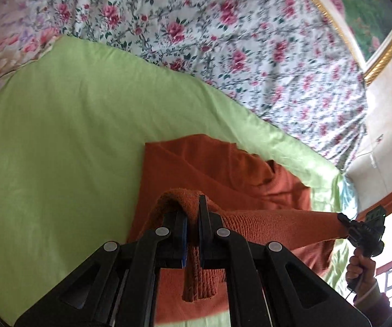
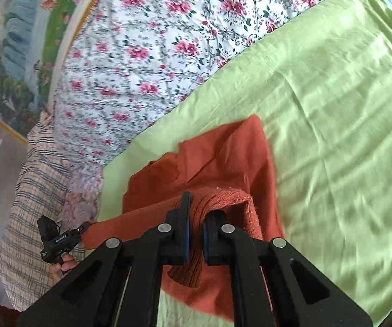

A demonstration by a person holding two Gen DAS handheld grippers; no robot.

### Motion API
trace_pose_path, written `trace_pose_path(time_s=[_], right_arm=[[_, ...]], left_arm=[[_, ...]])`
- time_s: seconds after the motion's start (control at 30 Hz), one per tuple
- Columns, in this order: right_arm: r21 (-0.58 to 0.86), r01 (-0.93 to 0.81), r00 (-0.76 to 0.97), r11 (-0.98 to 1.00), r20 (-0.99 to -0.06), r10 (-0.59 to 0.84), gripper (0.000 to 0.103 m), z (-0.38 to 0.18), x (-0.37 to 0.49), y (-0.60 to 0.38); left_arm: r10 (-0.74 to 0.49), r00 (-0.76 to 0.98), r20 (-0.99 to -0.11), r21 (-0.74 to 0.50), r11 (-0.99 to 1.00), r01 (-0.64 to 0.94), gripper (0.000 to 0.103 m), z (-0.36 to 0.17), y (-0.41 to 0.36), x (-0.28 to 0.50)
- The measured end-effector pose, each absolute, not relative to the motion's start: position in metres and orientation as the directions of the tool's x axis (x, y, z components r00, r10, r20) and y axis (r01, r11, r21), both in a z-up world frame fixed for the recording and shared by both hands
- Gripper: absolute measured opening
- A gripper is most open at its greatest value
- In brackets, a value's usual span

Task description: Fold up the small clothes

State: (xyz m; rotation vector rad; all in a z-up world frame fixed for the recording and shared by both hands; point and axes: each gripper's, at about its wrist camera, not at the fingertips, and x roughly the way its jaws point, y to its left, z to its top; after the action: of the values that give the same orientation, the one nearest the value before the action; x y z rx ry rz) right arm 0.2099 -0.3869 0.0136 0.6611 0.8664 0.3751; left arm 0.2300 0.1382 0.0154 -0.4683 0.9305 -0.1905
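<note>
Left wrist view: the left gripper (image 1: 193, 218) is clamping its jaws on a ribbed hem fold of the rust-orange knitted garment (image 1: 209, 169), which is hanging over the fingertips and lying on the light green bedsheet (image 1: 59, 125). At 3 o'clock, the right gripper (image 1: 344, 222) is pinching the far end of the same stretched hem, with the person's right hand (image 1: 359, 269) grasping its handle. A white bedcover with pink floral print (image 1: 223, 35) is lying toward 12 o'clock, and a gold-framed landscape painting (image 1: 359, 13) is showing at 1 o'clock. Right wrist view: the right gripper (image 2: 194, 218) is gripping the ribbed hem between closed jaws, the garment (image 2: 223, 158) spreading toward 12 o'clock over the green sheet (image 2: 332, 109). At 9 o'clock, the left gripper (image 2: 85, 227) is holding the opposite hem corner beside a checked cloth (image 2: 32, 190).
</note>
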Motion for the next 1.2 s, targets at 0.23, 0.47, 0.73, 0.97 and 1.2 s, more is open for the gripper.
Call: trace_pose_path(time_s=[0.23,0.47,0.73,0.97,1.2], right_arm=[[0.625,-0.017,0.544,0.78,-0.649,0.532,0.008,-0.015,0.27,-0.388],[0.573,-0.003,0.494,0.82,-0.712,0.499,0.008,-0.04,0.307,-0.38],[0.553,0.044,0.551,0.832,-0.708,0.442,0.035,-0.028,0.278,-0.391],[0.484,-0.228,0.367,0.845,-0.761,0.535,0.036,-0.043,0.222,-0.31],[0.282,-0.331,0.352,0.9,-0.849,0.395,0.032,-0.066,0.266,-0.286]], left_arm=[[-0.326,0.552,-0.768,-0.463,0.878,-0.125,0.004,-0.029,0.146,0.283],[-0.293,0.481,-0.827,-0.422,0.888,-0.185,0.006,-0.067,0.14,0.316],[-0.411,0.471,-0.781,-0.502,0.861,-0.082,0.053,-0.052,0.103,0.254],[-0.371,0.317,-0.873,-0.355,0.928,0.108,0.055,-0.089,0.017,0.23],[-0.29,0.396,-0.871,-0.306,0.952,0.024,0.053,-0.071,0.044,0.315]])
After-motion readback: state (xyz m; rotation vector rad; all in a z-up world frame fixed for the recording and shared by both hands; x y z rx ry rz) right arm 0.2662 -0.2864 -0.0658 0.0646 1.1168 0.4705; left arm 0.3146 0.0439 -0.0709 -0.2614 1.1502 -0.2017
